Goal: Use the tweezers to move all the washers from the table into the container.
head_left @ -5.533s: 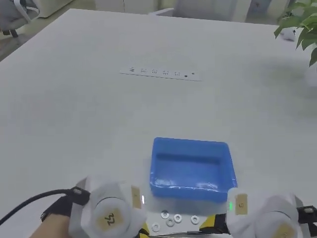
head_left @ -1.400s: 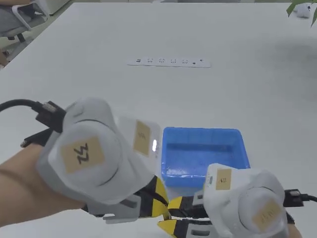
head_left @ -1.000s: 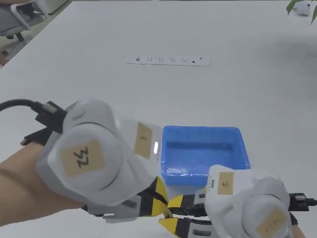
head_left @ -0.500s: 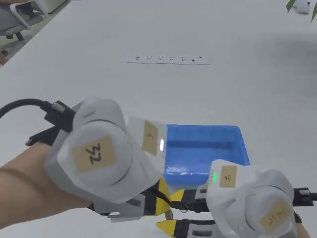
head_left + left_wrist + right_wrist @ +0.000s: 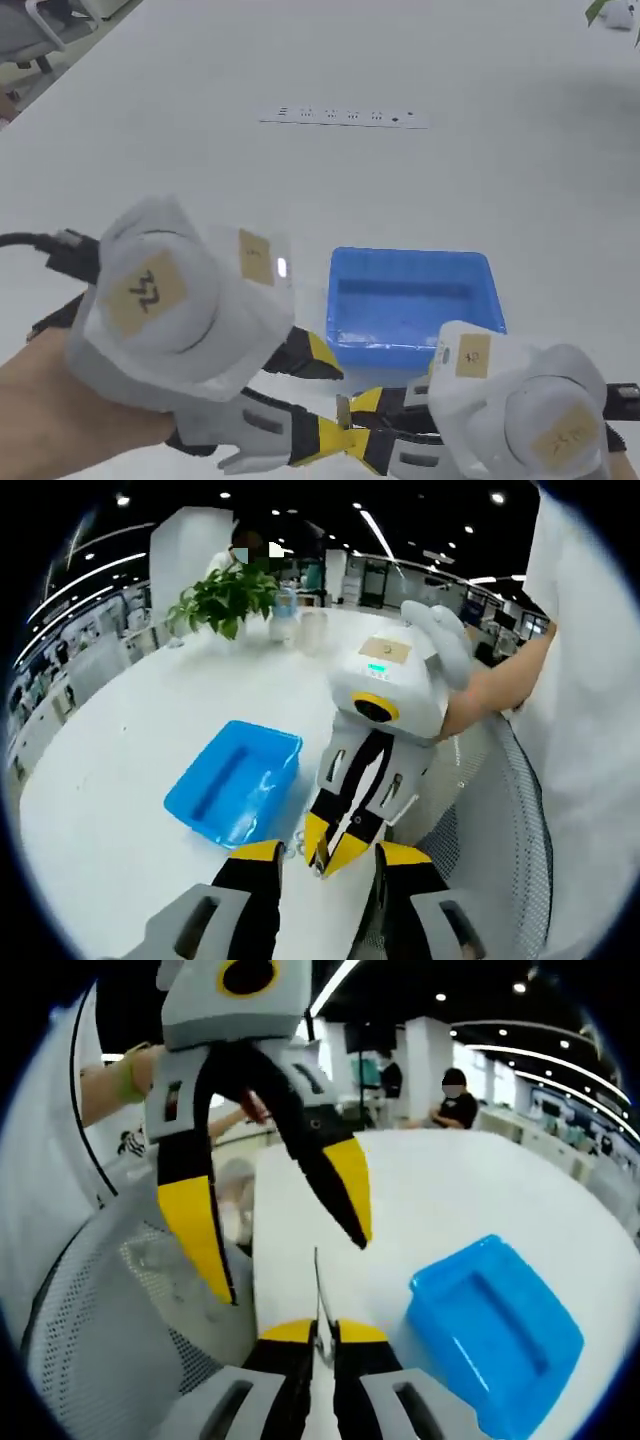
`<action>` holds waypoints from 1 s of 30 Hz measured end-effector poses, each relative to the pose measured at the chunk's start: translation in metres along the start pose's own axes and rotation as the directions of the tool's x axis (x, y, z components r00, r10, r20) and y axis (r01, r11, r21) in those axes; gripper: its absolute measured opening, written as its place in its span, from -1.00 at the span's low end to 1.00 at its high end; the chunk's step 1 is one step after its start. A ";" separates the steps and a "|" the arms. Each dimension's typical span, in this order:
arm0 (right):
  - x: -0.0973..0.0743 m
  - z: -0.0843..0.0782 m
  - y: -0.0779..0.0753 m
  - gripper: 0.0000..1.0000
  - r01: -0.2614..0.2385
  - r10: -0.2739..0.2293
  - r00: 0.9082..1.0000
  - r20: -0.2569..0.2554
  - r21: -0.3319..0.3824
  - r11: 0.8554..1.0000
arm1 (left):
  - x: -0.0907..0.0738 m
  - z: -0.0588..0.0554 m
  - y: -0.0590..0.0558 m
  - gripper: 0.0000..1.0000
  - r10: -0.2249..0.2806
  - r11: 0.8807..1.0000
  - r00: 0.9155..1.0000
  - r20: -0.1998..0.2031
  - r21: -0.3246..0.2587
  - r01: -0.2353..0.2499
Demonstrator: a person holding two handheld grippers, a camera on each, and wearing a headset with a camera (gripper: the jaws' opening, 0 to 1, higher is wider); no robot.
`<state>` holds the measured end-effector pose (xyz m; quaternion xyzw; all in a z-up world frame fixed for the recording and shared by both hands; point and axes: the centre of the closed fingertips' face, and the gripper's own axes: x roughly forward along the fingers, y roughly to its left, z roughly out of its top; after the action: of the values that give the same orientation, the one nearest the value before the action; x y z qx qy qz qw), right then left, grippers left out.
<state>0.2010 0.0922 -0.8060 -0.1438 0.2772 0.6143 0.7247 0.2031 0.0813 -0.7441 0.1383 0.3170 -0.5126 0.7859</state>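
The left gripper (image 5: 330,852) is tipping over more than a moment ago and is holding its fingers wide apart with nothing in them; the right gripper (image 5: 320,1332) is pinching the thin tweezers (image 5: 317,1280) tight, poking them up between those fingers; the blue container (image 5: 400,355) is sitting on the table (image 5: 200,150) just past both, same as before.

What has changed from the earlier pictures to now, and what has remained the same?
The left gripper has spread its jaws wider and is now open. Since the oldest picture, both grippers have risen above the table and now hide the washers seen then. The right gripper is shut on the tweezers. The blue container has not moved.
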 end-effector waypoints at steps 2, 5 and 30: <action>-0.002 0.002 -0.001 -0.96 -0.014 0.012 0.999 0.036 0.069 0.997 | -0.004 0.000 0.001 -0.07 0.036 0.997 0.997 0.065 -0.065 -0.032; -0.011 0.004 -0.009 -0.95 -0.007 -0.001 0.998 0.066 0.119 0.993 | -0.010 -0.003 0.004 0.19 0.129 0.978 0.976 0.175 -0.183 -0.097; -0.098 0.018 -0.113 -0.94 0.306 -0.392 0.908 0.146 0.405 0.862 | -0.077 -0.007 0.067 0.97 0.638 0.769 0.614 0.464 -0.417 -0.485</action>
<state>0.3057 -0.0008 -0.7499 0.0184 0.2747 0.4201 0.8647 0.2398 0.1695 -0.7076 -0.0323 0.0629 -0.2103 0.9751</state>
